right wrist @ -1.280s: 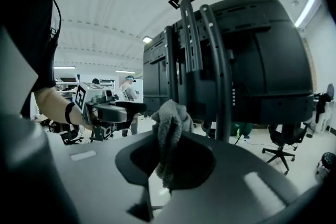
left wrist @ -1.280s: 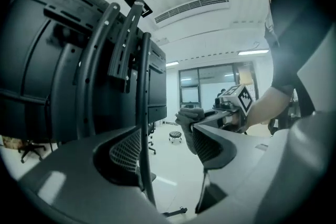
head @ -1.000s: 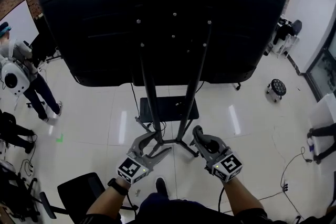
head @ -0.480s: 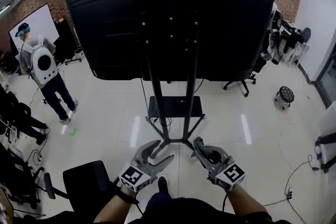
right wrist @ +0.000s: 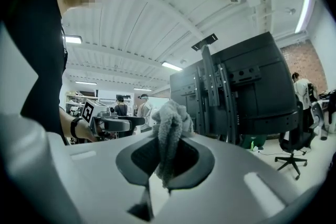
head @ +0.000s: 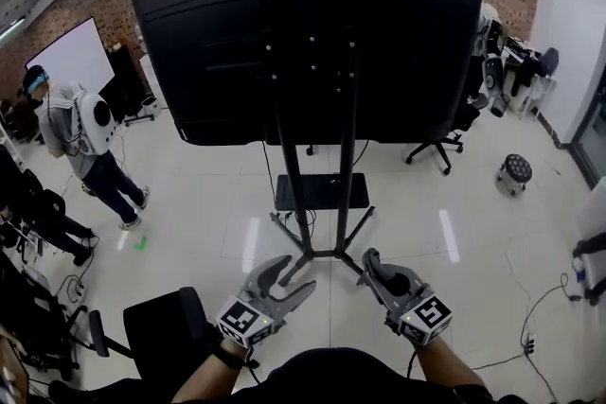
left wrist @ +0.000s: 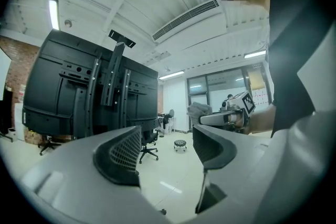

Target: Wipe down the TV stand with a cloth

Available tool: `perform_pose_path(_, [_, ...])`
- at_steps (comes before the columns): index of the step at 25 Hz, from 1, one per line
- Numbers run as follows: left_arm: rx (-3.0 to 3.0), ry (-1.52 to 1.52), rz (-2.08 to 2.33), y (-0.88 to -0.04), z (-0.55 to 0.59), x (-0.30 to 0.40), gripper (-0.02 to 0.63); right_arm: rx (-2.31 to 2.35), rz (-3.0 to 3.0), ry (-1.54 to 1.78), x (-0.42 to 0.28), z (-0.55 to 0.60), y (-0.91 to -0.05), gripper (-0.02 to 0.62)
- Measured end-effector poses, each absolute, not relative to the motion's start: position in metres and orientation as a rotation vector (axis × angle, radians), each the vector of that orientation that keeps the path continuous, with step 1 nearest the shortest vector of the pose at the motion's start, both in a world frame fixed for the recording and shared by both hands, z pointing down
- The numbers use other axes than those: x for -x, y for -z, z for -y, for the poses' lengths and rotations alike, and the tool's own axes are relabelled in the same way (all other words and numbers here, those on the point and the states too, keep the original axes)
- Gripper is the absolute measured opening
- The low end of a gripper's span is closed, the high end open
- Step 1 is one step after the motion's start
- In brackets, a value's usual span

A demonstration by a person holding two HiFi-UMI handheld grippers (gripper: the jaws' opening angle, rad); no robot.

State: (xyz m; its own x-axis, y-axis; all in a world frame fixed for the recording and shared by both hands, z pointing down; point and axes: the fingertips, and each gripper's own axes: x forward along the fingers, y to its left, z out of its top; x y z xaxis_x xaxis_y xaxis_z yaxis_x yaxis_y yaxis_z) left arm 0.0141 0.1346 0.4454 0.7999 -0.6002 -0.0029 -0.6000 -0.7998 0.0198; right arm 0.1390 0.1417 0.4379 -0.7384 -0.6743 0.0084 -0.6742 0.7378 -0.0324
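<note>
Both arms reach out low in front of the person, side by side, and each hand holds one tool. The left tongs [head: 288, 279] point up and to the right, toward the foot of the TV stand [head: 318, 192]. The two grey jaws are wide apart and there is nothing between them, only the shiny floor [head: 189, 203] far behind. Their inner sides have a dark grid of little bumps.

The right tongs [right wrist: 167, 157] are pressed tight on the cloth [right wrist: 170, 126]. The cloth is grey and fluffy, like a small towel. It is pinched in the middle, so a soft bunch sticks up above the jaws and a thin tail hangs down below them. The right arm is a bit bent, and the marker cube sits near the wrist.

The TV stand is in front of both tongs, well apart from them (the cloth touches no part of it). It is black metal, with two tall thin poles, a small flat shelf low down and legs that spread out on the floor. A big black TV [head: 312, 43] hangs on the poles with its back to the person.

The floor is white, smooth tile that shines under the lights.
</note>
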Motion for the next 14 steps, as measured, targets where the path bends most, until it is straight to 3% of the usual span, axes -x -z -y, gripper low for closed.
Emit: perform_pose_path(14, [-2.976, 0.059, 0.974, -0.428, -0.165, 0.019, 0.328, 1.122, -2.929, -0.025, -0.096, -0.181, -0.421, 0.021])
